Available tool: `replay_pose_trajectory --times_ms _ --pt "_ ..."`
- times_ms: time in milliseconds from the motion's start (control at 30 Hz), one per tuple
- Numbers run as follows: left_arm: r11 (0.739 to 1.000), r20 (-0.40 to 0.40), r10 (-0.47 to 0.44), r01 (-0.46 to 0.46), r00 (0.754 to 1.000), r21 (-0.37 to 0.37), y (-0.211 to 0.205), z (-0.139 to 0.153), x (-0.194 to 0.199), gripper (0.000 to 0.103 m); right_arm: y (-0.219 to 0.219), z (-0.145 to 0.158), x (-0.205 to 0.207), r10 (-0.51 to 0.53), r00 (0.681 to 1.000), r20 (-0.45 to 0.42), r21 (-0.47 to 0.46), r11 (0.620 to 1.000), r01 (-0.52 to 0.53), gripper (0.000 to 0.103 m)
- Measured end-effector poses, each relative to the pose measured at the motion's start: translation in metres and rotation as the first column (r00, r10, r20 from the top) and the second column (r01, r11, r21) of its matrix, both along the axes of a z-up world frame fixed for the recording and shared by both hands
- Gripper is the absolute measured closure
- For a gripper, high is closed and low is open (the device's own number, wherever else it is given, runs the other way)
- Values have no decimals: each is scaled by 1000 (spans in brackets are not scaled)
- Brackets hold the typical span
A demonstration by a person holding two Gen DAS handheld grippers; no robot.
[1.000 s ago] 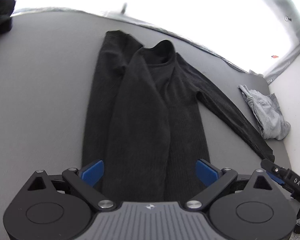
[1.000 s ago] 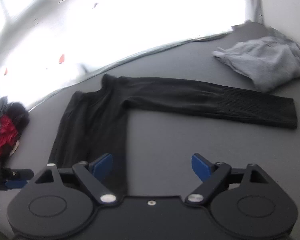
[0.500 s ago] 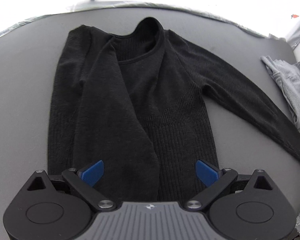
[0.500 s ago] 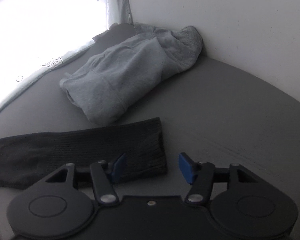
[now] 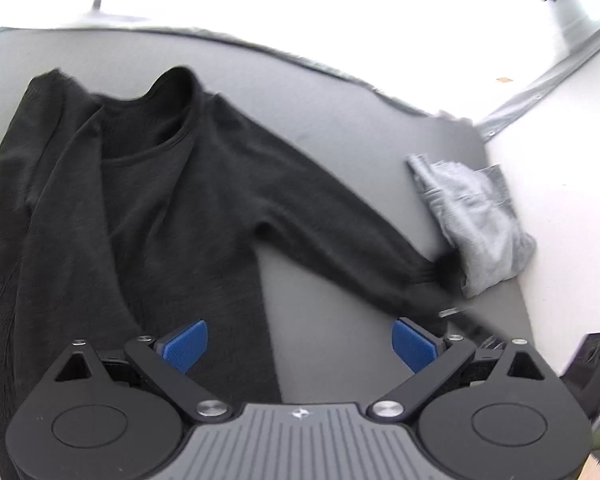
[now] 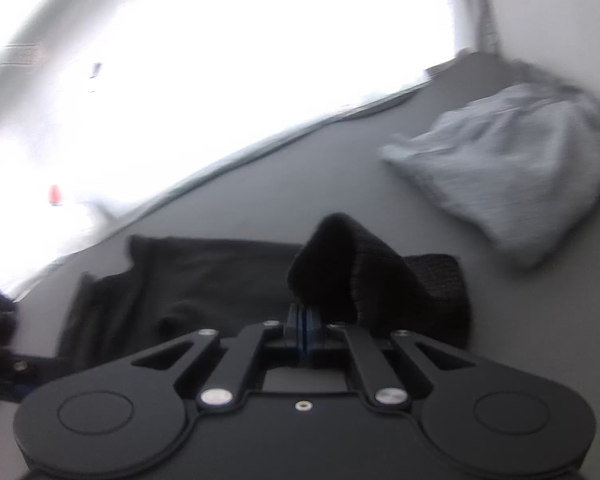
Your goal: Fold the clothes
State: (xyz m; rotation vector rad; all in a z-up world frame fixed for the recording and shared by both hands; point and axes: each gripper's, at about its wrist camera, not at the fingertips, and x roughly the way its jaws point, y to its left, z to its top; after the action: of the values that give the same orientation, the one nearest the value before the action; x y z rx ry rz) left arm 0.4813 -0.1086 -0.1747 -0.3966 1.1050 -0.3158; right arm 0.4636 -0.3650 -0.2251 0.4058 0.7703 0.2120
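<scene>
Black knit sweater flat on grey table, frame centre-left | sleeve runs lower right | right gripper pinching cuff | left gripper wide, empty, over hem.

Setting is judged to be an indoor room, probably domestic, though the exact kind cannot be told; a broad grey surface is set into a corner against a plain white wall; a bright, overexposed window is seen along its far edge; clothing is laid out on it: a black sweater and a crumpled grey garment.
</scene>
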Motion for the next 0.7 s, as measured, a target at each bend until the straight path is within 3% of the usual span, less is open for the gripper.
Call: replay_pose_trajectory --times_ms 67,200,333,400,467,533,567,600,700 --pt "1000 2 10 -10 1000 -14 5 -1 2 5 38 1 6 128 992 3 31 991 -128 101" --pt "992 -69 56 -63 996 -113 22 -18 8 5 98 9 -4 375 926 48 -69 926 -372 101" --pt "968 -177 99 -136 979 -211 36 -42 15 5 121 11 -15 504 862 52 -116 860 -496 101" --pt "962 -186 137 -175 973 -207 38 -49 17 9 126 12 -18 530 846 51 -131 844 -521 101" --pt "967 -162 176 -202 971 -156 36 -48 17 38 126 14 -19 536 843 50 -152 838 -524 101" --pt "974 -137 170 -188 976 -126 33 -44 17 76 124 16 -20 525 850 44 -161 843 -512 101" --pt "975 -122 169 -184 978 -122 32 -42 17 90 122 17 -20 512 858 39 -162 851 -500 101" --pt "977 -108 168 -180 980 -118 32 -39 17 98 119 17 -20 496 868 31 -157 860 -486 100" --pt "979 -24 162 -164 986 -118 33 -20 13 98 105 21 -24 448 894 20 -120 888 -443 95"
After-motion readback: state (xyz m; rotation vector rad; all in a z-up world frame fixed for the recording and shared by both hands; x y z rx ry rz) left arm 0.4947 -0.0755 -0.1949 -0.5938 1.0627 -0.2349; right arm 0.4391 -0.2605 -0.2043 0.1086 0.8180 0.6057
